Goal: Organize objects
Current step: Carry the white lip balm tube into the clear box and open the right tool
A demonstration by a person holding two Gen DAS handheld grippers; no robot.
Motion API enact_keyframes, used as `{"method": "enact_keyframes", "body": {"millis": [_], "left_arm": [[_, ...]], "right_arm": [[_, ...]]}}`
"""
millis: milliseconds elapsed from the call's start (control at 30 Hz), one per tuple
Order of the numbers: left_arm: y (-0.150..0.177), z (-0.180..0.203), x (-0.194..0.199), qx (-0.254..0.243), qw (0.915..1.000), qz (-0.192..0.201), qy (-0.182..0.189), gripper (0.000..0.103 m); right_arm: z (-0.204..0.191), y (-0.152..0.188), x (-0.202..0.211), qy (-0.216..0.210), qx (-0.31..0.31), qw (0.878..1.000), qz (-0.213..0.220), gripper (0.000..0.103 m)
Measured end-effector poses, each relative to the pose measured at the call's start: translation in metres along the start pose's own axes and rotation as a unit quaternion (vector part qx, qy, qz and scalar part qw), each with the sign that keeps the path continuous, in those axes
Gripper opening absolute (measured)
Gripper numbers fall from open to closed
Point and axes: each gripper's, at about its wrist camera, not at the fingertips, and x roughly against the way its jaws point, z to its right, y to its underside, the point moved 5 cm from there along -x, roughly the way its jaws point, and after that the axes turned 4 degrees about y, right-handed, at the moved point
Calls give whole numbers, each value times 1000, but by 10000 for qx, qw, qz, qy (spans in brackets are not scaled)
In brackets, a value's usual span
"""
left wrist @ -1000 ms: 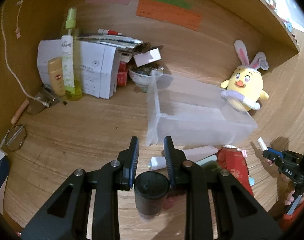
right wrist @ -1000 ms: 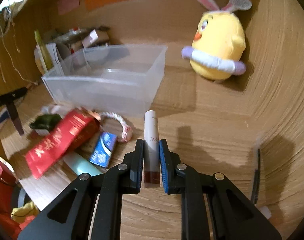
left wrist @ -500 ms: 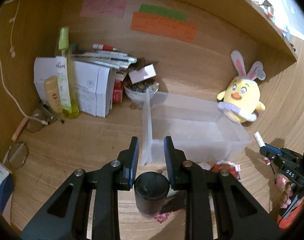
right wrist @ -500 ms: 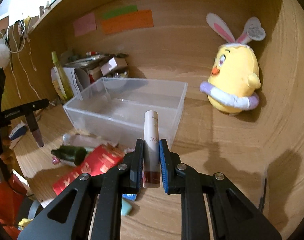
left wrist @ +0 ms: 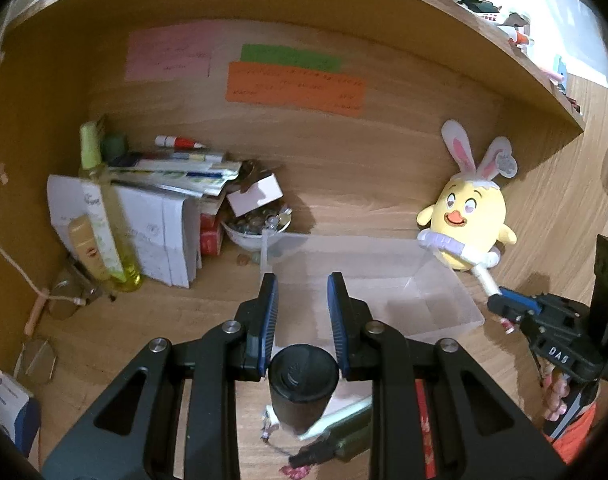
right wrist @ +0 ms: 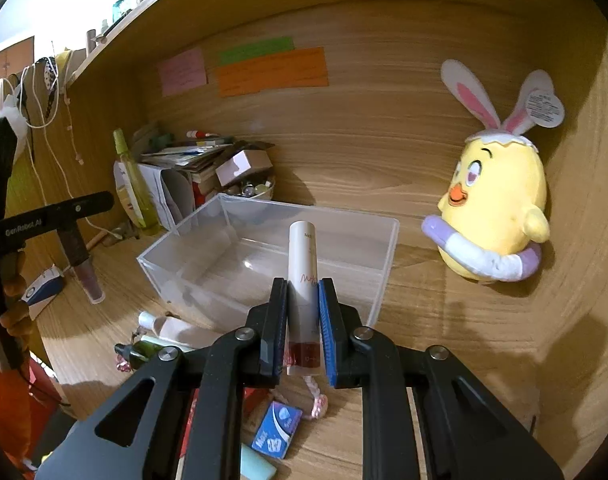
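I have lifted both hand-held grippers off the surface [right wrist: 444, 320]: left [left wrist: 303, 300] clamps a black tube [left wrist: 302, 384], right [right wrist: 302, 308] a white tube [right wrist: 304, 264], nearing the bin [right wrist: 386, 256].

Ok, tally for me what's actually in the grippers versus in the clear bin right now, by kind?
Black-capped tube in left gripper: 1
White-and-red tube in right gripper: 1
Items in clear bin: 0
Total held: 2

A yellow plush chick with pink-lined white rabbit ears [right wrist: 498, 208] is ringed in lilac and white. A clear plastic bin [right wrist: 384, 256] is seen on pale wood-grain desk [right wrist: 444, 344]. Pink, green and orange paper notes [left wrist: 294, 86] are stuck behind.
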Motion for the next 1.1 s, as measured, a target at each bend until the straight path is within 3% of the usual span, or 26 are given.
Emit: {"method": "enact_keyframes", "body": {"millis": [133, 233, 300, 500, 800, 867, 933, 1100], "left_arm": [[-13, 8, -8, -55, 10000, 81, -10, 25], [-22, 9, -16, -85, 9995, 197, -222, 23], [-27, 11, -25, -49, 9997, 158, -201, 17], [-35, 16, -52, -76, 9998, 54, -153, 16], [-15, 8, -74, -228, 9991, -348, -128, 16], [-7, 4, -73, -259, 9986, -438, -139, 21], [2, -1, -68, -248, 9983, -510, -141, 35], [23, -15, -53, -170, 9976, -637, -206, 52]], "right_arm": [[-3, -8, -11, -32, 80, 10000, -39, 14], [-5, -18, -18, -30, 168, 9998, -54, 14], [-5, -25, -22, -37, 200, 9998, -69, 14], [-9, -43, -42, 67, 358, 9993, -120, 14], [-9, -24, -90, 6, 319, 9972, -680, 14], [-7, -21, -96, 34, 321, 9966, -753, 14], [-4, -19, -98, 16, 289, 9963, -810, 14], [-5, -14, -107, -2, 284, 9948, -974, 14]]}}
